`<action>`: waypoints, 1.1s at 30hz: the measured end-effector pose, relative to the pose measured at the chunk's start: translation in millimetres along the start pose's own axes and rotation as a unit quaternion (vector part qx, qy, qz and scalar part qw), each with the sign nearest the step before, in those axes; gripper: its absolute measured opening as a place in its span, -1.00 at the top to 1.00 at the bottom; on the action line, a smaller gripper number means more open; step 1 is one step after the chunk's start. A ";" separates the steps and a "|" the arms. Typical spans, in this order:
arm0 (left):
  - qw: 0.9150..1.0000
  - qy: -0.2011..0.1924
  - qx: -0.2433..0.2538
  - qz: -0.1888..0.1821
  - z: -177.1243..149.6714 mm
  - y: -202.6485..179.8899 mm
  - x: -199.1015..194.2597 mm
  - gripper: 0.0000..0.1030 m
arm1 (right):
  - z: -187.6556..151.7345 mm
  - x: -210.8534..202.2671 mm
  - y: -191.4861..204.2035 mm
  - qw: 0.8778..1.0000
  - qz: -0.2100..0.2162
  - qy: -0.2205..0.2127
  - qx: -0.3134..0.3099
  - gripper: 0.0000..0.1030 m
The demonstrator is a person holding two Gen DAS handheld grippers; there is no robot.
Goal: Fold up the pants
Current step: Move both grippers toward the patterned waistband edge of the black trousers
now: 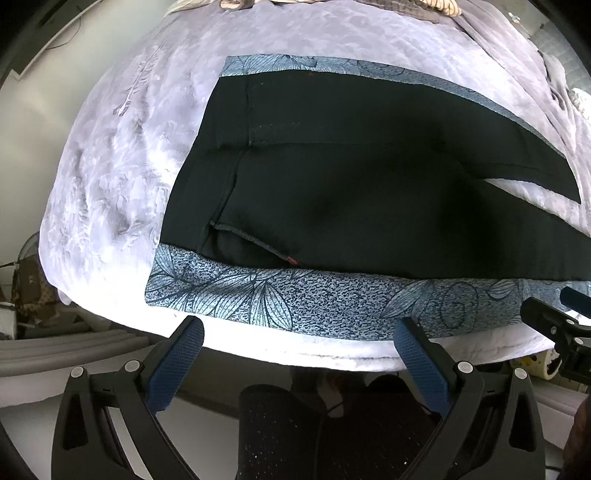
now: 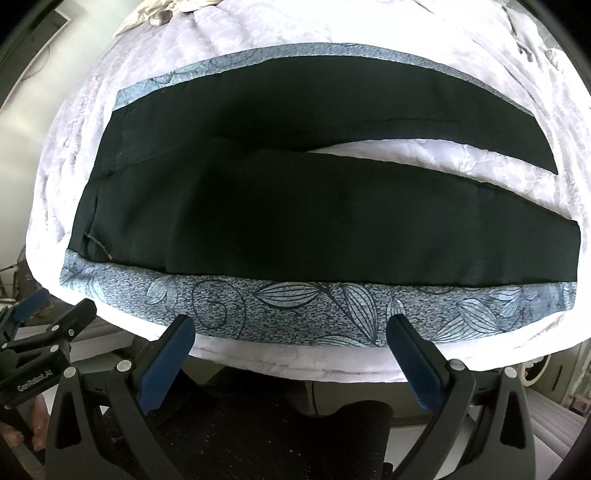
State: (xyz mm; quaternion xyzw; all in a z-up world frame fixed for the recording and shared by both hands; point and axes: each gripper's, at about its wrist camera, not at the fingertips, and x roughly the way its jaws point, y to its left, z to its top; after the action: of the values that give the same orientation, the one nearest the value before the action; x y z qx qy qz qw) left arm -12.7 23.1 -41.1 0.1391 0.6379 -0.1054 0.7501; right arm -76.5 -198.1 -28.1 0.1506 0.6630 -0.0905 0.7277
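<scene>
One pair of pants (image 2: 295,206) lies spread flat on a bed (image 2: 258,40), waist toward the left, two legs running right. Two grippers hang just off the near edge of the bed, side by side. The left gripper (image 1: 299,332) has its fingers (image 1: 184,350) spread wide, nothing between them; the right gripper (image 2: 291,328) is likewise spread wide and empty, with its fingers (image 2: 410,350) reaching over the near edge of the pants.

The pants are mostly black, smooth and matte, with a broad blue-grey band (image 2: 295,306) down each outer side, two bands in all, speckled and printed with leaf and swirl outlines. The legs part into a narrow wedge toward the right, showing pale cover between them. Near the waist a pocket opening (image 1: 251,236) gapes slightly, edged with stitching and a small reddish tack at its end. A seam runs across the seat area.

The bed cover is pale lilac, plush, with a faint floral pattern and soft wrinkles. Each gripper has black rigid arms with silver rivets and blue ribbed pads. At the far end of the bed lies some crumpled cloth (image 2: 162,11).
</scene>
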 end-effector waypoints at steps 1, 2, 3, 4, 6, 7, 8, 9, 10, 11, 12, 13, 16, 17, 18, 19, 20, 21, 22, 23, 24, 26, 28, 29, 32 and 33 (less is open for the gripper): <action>1.000 0.000 0.000 0.000 0.0 0.1 0.1 -1.00 | -0.4 0.2 0.0 1.000 0.001 0.000 0.000 -1.00; 1.000 0.000 0.000 -0.001 -0.1 0.1 0.1 -1.00 | -0.8 0.5 0.4 1.000 0.001 0.000 0.000 -1.00; 1.000 0.001 -0.001 -0.001 -0.4 0.9 0.7 -1.00 | -1.1 0.7 0.4 1.000 0.002 0.000 0.000 -1.00; 1.000 0.001 -0.001 -0.001 -1.0 1.3 1.3 -1.00 | -1.2 0.9 0.2 1.000 0.002 0.001 0.000 -1.00; 1.000 0.003 -0.001 -0.001 -2.1 2.4 2.3 -1.00 | -2.0 1.4 0.4 1.000 0.002 0.002 0.001 -1.00; 1.000 0.003 -0.002 -0.001 -2.8 2.9 2.4 -1.00 | -2.5 1.0 0.9 1.000 0.002 0.002 0.001 -1.00; 1.000 0.003 -0.002 -0.001 -3.1 3.2 2.1 -1.00 | -2.8 0.8 1.1 1.000 0.002 0.002 0.000 -1.00; 1.000 0.002 -0.003 -0.001 -3.4 3.4 1.5 -1.00 | -2.7 0.4 1.2 1.000 0.002 0.002 0.001 -1.00; 1.000 0.001 -0.003 -0.001 -3.2 3.3 0.8 -1.00 | -2.4 0.4 1.2 1.000 0.002 0.001 0.001 -1.00; 1.000 0.000 -0.003 -0.001 -3.1 3.1 0.3 -1.00 | -2.5 -0.5 1.2 1.000 0.003 0.000 0.001 -1.00; 1.000 -0.002 -0.003 0.000 -3.1 3.0 -0.4 -1.00 | -2.2 -1.0 1.3 1.000 0.003 -0.001 0.001 -1.00; 1.000 -0.003 -0.002 0.000 -3.2 3.2 -1.3 -1.00 | -2.3 -1.7 1.4 1.000 0.003 -0.002 0.001 -1.00; 1.000 -0.006 -0.002 0.001 -3.3 3.3 -3.2 -1.00 | -2.1 -4.4 2.2 1.000 0.003 -0.007 0.000 -1.00; 1.000 -0.006 -0.003 0.001 -3.6 3.6 -3.6 -1.00 | -2.2 -5.2 2.5 1.000 0.003 -0.008 0.000 -1.00; 1.000 -0.006 -0.003 0.001 -3.9 3.8 -4.0 -1.00 | -2.3 -5.7 2.7 1.000 0.003 -0.009 0.000 -1.00; 1.000 -0.006 -0.004 0.000 -4.4 3.6 -4.1 -1.00 | -2.6 -5.8 3.2 1.000 0.003 -0.009 0.000 -1.00; 1.000 -0.005 -0.005 0.000 -4.9 3.8 -4.1 -1.00 | -3.5 -6.0 3.5 1.000 0.003 -0.009 0.000 -1.00; 1.000 -0.004 -0.006 -0.002 -5.3 3.8 -4.3 -1.00 | -3.3 -6.1 3.6 1.000 0.003 -0.009 0.000 -1.00; 1.000 -0.004 -0.007 -0.002 -5.6 3.6 -5.0 -1.00 | -4.1 -6.2 3.9 1.000 0.004 -0.010 -0.001 -1.00; 1.000 -0.005 -0.007 -0.002 -6.1 3.7 -5.9 -1.00 | -4.8 -6.7 4.0 1.000 0.004 -0.010 -0.001 -1.00; 1.000 -0.007 -0.008 -0.002 -6.6 3.7 -7.1 -1.00 | -5.1 -6.9 3.8 1.000 0.005 -0.010 -0.001 -1.00; 1.000 -0.009 -0.008 -0.003 -7.3 3.7 -8.1 -1.00 | -4.1 -6.7 3.2 1.000 0.006 -0.009 -0.001 -1.00; 1.000 -0.011 -0.009 -0.003 -7.6 4.3 -8.3 -1.00 | -3.3 -7.1 2.8 1.000 0.009 -0.010 -0.002 -1.00; 1.000 -0.011 -0.009 -0.003 -7.9 4.9 -8.3 -1.00 | -3.1 -7.4 2.6 1.000 0.011 -0.011 -0.001 -1.00; 1.000 -0.009 -0.011 -0.004 -9.2 6.7 -7.3 -1.00 | -3.3 -6.3 2.1 1.000 0.023 -0.010 0.004 -1.00; 1.000 -0.007 -0.012 -0.004 -9.7 7.3 -6.3 -1.00 | -3.5 -5.8 2.1 1.000 0.027 -0.010 0.005 -1.00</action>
State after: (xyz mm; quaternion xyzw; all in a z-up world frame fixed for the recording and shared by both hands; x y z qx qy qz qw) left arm -20.3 33.2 -35.7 0.1267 0.6341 -0.1015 0.7560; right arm -79.7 -195.4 -22.4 0.1712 0.6512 -0.0759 0.7354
